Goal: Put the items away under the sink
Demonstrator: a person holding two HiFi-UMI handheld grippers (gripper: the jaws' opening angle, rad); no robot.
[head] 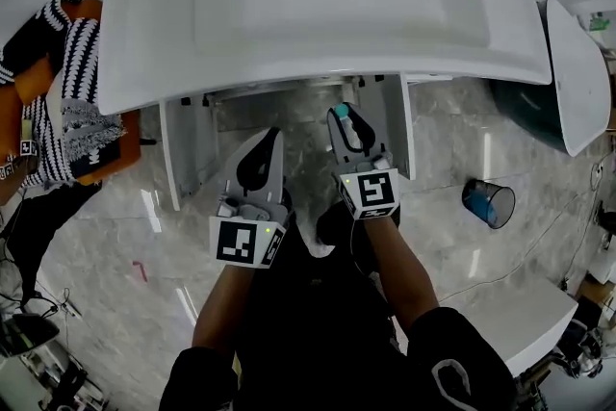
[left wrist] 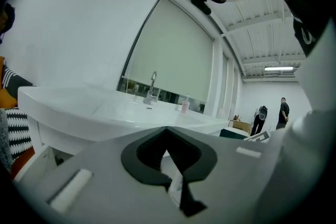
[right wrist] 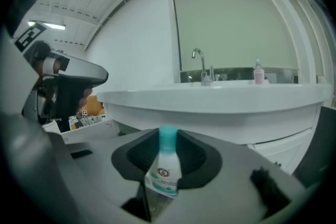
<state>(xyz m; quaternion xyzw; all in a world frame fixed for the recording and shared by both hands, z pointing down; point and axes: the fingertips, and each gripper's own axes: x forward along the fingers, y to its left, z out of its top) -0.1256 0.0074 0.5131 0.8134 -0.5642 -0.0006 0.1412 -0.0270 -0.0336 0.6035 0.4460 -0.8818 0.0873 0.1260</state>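
While the open cabinet [head: 289, 115] sits straight ahead, my right tongs [head: 344, 115], clamped on the bottle [head: 349, 134] cap-forward, are nearer; left tongs [head: 273, 138] pinch a thin white item [left wrist: 175, 184].

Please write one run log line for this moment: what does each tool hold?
left tool: shut on thin white item | right tool: shut on teal-capped bottle | cabinet under sink: open
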